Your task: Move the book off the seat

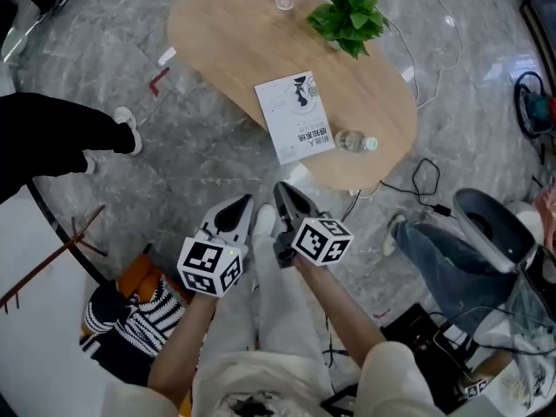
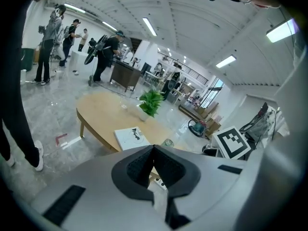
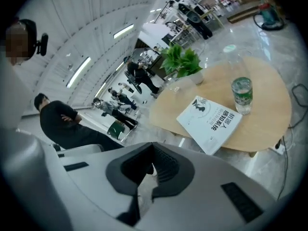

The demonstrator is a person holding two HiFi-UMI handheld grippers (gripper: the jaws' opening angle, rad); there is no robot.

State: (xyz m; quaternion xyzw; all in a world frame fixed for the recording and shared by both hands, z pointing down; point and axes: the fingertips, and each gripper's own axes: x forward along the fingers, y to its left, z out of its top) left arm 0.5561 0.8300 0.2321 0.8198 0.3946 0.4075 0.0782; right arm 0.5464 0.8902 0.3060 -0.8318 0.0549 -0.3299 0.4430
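Wooden table [image 1: 226, 42], book [image 1: 294, 115], water bottle [image 1: 354, 142], potted plant [image 1: 349, 17]

Bright ceiling strip-lights, fisheye-warped edges

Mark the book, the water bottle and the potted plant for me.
book [image 1: 294, 118]: head view, middle of its white cover.
water bottle [image 1: 353, 141]: head view, its clear body.
potted plant [image 1: 349, 16]: head view, its leaves.

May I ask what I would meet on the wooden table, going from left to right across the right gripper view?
potted plant → book → water bottle
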